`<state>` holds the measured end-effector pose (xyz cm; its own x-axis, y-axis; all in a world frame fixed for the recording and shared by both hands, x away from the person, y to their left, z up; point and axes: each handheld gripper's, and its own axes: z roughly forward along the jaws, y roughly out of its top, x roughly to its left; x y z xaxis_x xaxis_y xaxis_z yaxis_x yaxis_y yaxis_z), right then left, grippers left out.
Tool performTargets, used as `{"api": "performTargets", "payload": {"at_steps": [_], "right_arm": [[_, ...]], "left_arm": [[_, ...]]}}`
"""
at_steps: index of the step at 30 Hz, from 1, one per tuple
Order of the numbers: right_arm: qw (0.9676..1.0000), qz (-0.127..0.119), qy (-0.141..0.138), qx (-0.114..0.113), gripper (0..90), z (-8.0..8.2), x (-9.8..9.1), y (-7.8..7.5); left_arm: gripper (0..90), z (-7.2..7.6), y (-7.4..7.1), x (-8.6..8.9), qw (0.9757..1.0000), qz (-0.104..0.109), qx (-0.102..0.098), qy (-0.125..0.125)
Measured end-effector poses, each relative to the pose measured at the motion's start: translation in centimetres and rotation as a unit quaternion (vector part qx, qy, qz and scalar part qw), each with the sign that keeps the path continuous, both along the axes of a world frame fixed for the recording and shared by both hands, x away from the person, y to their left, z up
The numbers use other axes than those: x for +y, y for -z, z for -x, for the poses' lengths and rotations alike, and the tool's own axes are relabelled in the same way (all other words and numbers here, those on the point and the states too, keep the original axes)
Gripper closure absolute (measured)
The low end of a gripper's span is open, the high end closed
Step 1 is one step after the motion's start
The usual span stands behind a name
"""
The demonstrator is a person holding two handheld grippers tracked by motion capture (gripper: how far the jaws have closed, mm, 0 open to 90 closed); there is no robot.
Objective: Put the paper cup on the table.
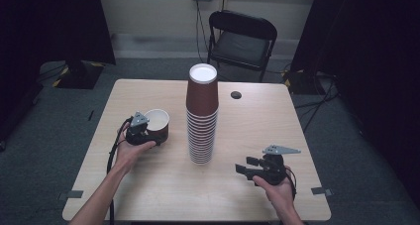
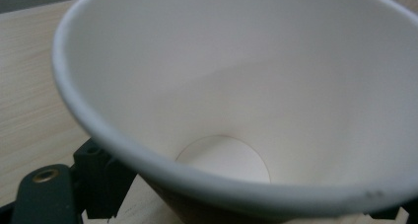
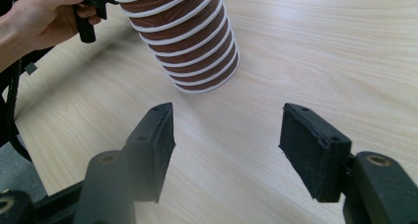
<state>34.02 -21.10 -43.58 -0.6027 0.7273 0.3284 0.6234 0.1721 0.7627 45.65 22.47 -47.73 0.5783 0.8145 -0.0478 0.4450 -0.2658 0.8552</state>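
A tall stack of brown paper cups (image 1: 202,121) stands bottom-up at the middle of the wooden table (image 1: 148,185); its lower rims (image 3: 190,46) rise ahead of my right gripper. A single brown cup (image 1: 158,125) with a white inside (image 2: 236,76) stands mouth-up at the left. My left gripper (image 1: 150,136) reaches around its lower body, one jaw on each side. A thin strip of table shows between the left pad (image 2: 101,182) and the cup wall. My right gripper (image 1: 243,166) hovers low at the front right, jaws wide apart (image 3: 226,140) with nothing between them.
A black folding chair (image 1: 242,39) stands behind the table. A small dark round hole (image 1: 236,94) sits in the tabletop at the back right of the stack. In the right gripper view, the left hand (image 3: 39,17) is beside the stack.
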Motion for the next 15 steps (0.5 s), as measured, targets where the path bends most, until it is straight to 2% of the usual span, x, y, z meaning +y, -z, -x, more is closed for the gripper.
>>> {"api": "performTargets", "payload": {"at_steps": [1, 2, 3, 4, 9, 12, 13, 15], "right_arm": [[1.0000, 0.000, 0.000, 0.000, 38.0, 0.0, 0.0, 0.0], [1.0000, 0.000, -0.004, -0.001, 40.4, 0.0, 0.0, 0.0], [1.0000, 0.000, -0.004, -0.001, 40.4, 0.0, 0.0, 0.0], [1.0000, -0.001, -0.004, -0.003, 39.8, 0.1, 0.1, -0.1], [1.0000, -0.001, 0.000, -0.001, 38.3, 0.0, 0.0, 0.0], [1.0000, 0.000, 0.001, -0.004, 37.9, 0.0, 0.0, -0.1], [1.0000, 0.000, 0.001, -0.005, 37.8, 0.0, 0.0, -0.1], [1.0000, -0.001, 0.002, -0.004, 37.7, 0.0, -0.1, -0.1]], "left_arm": [[14.5, 0.0, 0.0, 0.0, 1.0000, 0.000, 0.000, 0.000], [15.2, 0.1, 0.3, 0.2, 0.9999, -0.014, 0.002, 0.007], [15.5, 0.1, 0.3, 0.2, 0.9999, -0.014, 0.002, 0.007], [15.6, 0.2, 0.6, 0.3, 0.9995, -0.028, 0.011, 0.004], [15.5, 0.3, 0.7, 0.5, 0.9996, -0.019, 0.020, -0.001], [15.6, 0.5, 0.8, 0.7, 0.9990, -0.035, 0.027, 0.006], [15.6, 0.6, 0.8, 0.8, 0.9988, -0.033, 0.035, 0.006], [16.0, 0.8, 0.7, 1.0, 0.9991, -0.029, 0.031, 0.004]]}}
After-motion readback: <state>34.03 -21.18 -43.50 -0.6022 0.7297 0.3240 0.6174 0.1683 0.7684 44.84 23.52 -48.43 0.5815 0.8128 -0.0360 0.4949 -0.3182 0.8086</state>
